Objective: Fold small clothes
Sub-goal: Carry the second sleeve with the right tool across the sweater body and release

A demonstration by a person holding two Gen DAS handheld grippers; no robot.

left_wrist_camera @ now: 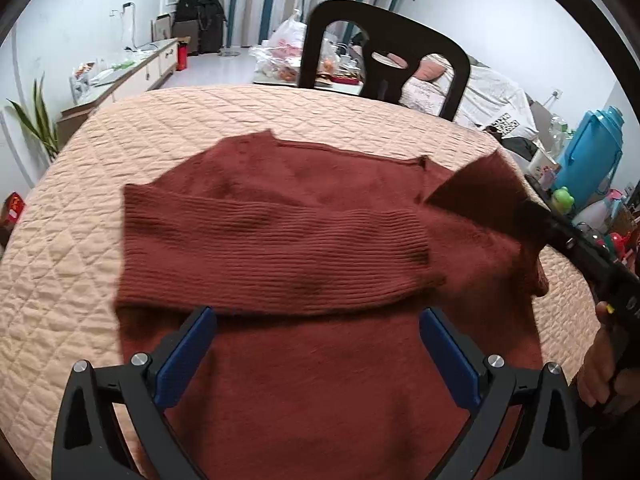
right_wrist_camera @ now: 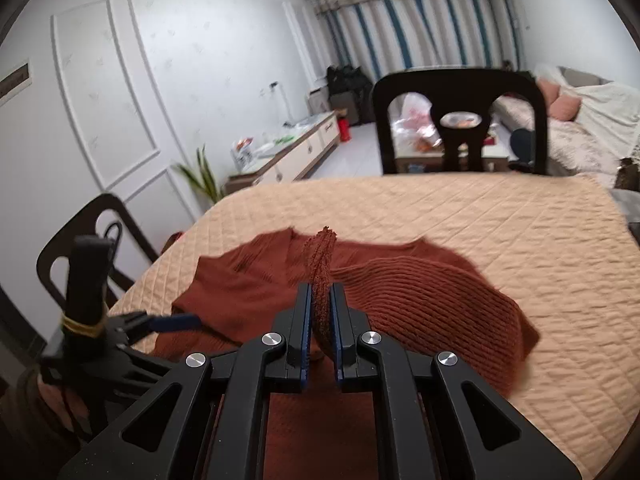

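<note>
- Right gripper (right_wrist_camera: 320, 320): fingers clenched on the sweater (left_wrist_camera: 320, 240) sleeve cuff, garment body lying ahead and left.
- Left gripper (left_wrist_camera: 318, 356) fingers spread wide, hovering over the hem.

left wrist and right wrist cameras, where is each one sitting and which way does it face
Left wrist: above the near hem of the sweater, facing the chair; open left tongs, right hand show.
Right wrist: low at the sweater's right, facing the same chair; right tongs pinch a sleeve.
Shared: sweater, chair, quilt.
</note>
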